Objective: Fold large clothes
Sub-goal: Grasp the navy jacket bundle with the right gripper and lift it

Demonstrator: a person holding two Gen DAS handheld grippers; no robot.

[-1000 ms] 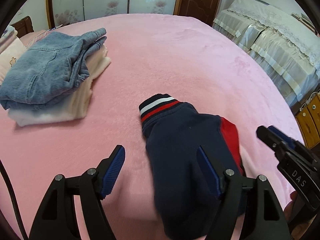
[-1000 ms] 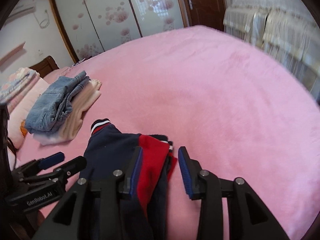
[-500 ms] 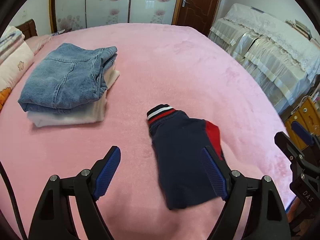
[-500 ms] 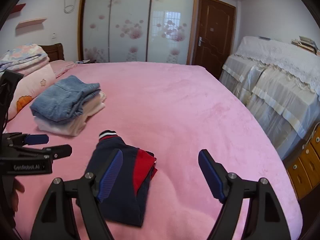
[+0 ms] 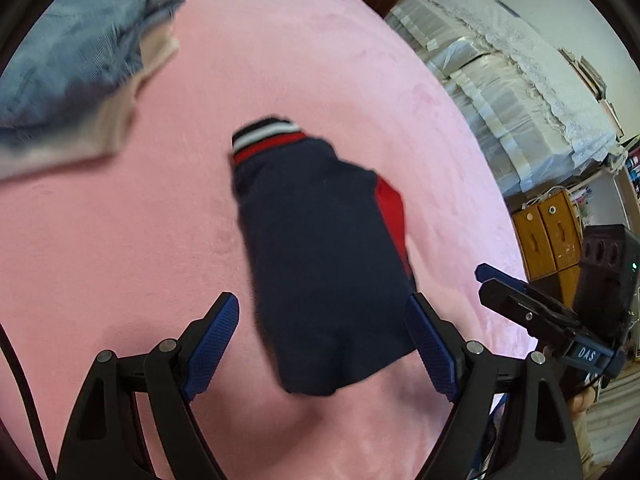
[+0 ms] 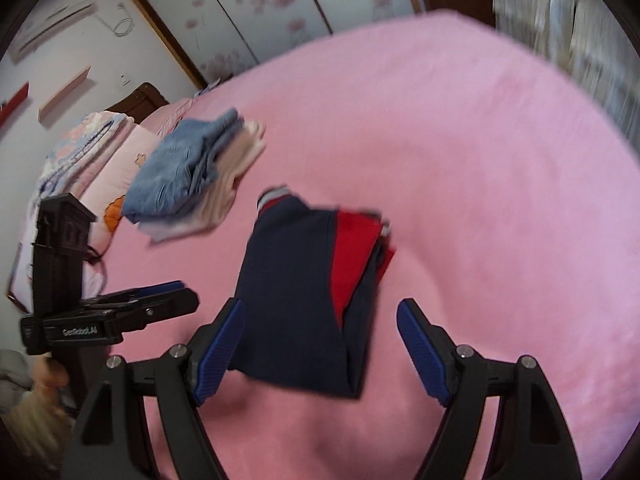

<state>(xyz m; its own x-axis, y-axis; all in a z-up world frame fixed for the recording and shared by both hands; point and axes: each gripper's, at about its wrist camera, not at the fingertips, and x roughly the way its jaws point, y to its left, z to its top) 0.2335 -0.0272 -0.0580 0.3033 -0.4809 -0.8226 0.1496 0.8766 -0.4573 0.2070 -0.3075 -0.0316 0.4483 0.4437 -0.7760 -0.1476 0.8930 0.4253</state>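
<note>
A folded navy and red garment (image 5: 320, 240) with a striped cuff lies on the pink bed (image 5: 120, 240); it also shows in the right wrist view (image 6: 304, 288). My left gripper (image 5: 324, 340) is open and empty, its fingers straddling the garment's near end just above it. My right gripper (image 6: 320, 348) is open and empty, also straddling the near end. Each gripper shows side-on in the other's view: the right one (image 5: 532, 312) and the left one (image 6: 120, 312).
A stack of folded jeans (image 5: 72, 52) on cream clothes lies at the back left of the bed, also in the right wrist view (image 6: 188, 160). Pillows (image 6: 80, 152) sit at the headboard. A covered sofa (image 5: 520, 80) and wooden drawers (image 5: 548, 236) stand right of the bed.
Both grippers have dropped back down and forward toward the folded garment after pulling away from it. Both stay open. The garment lies where it was.
</note>
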